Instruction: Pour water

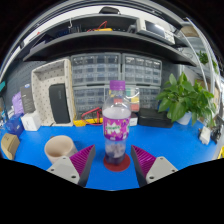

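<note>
I'm seeing my gripper (112,163) spreading its fingers around the water bottle (116,121) standing between them on the blue table (165,140); cup (59,147) at nine o'clock, potted plant (186,97) at two, shelving (110,35) behind.

bottle (116,125) base: hidden between jaws | cup (59,148) bottom: behind finger | label: unreadable

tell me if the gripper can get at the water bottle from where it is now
Probably yes: the bottle stands upright between the open gripper fingers, gaps at both sides, nothing blocking; the cup sits off to the side.
</note>
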